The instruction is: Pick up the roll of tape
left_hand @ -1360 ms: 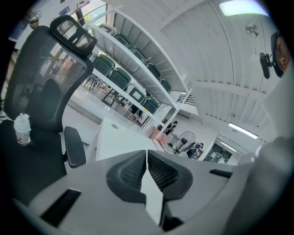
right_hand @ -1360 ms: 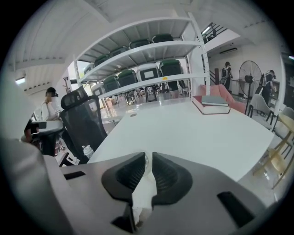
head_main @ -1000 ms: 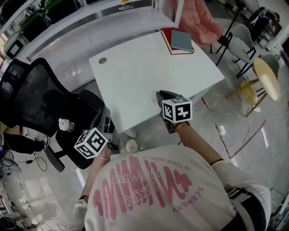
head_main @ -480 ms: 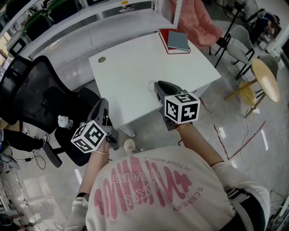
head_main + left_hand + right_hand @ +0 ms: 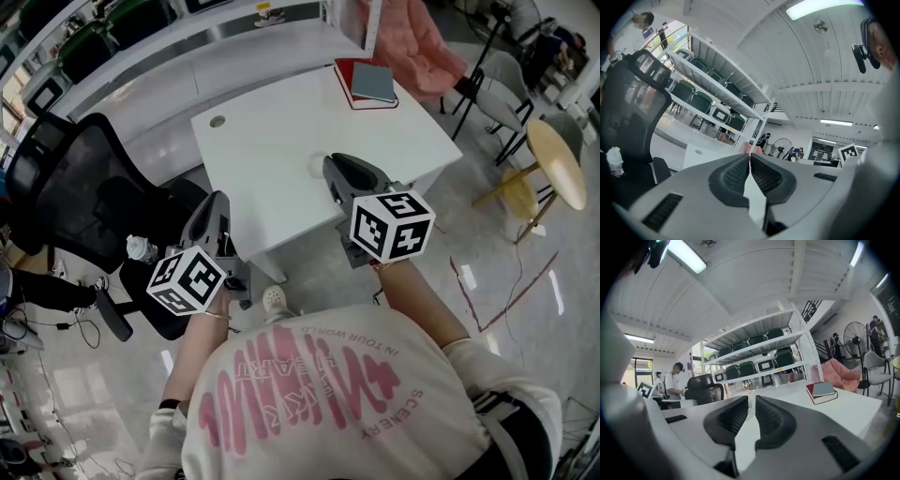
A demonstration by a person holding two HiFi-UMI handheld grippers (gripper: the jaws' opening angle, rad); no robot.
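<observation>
Left gripper: jaws pressed together at the tips, nothing between them. Right gripper: jaws a narrow slit apart, pinching nothing; I see bare worktop through the gap.

Roll of tape: small, pale and round. It lies flat on the white worktop, just beside the right gripper's nose and not held.

Containers:
- Dark green crates line the white shelving behind the worktop. I can't tell what is in them.
- A clear water bottle stands on the seat of the black office chair. I can't read its fill level.

Also on the worktop: a red book at the far right corner, with a grey-blue book stacked on it.

Against the earlier frames:
- Both grippers have come up.
- The right one was at the worktop's near edge and now reaches over the surface toward the roll.
- The left one was low by the chair, mostly hidden under its marker cube. It is now lifted level off the worktop's near-left edge, well apart from the roll.
- The roll itself has not shifted on the worktop, and neither have the books.
</observation>
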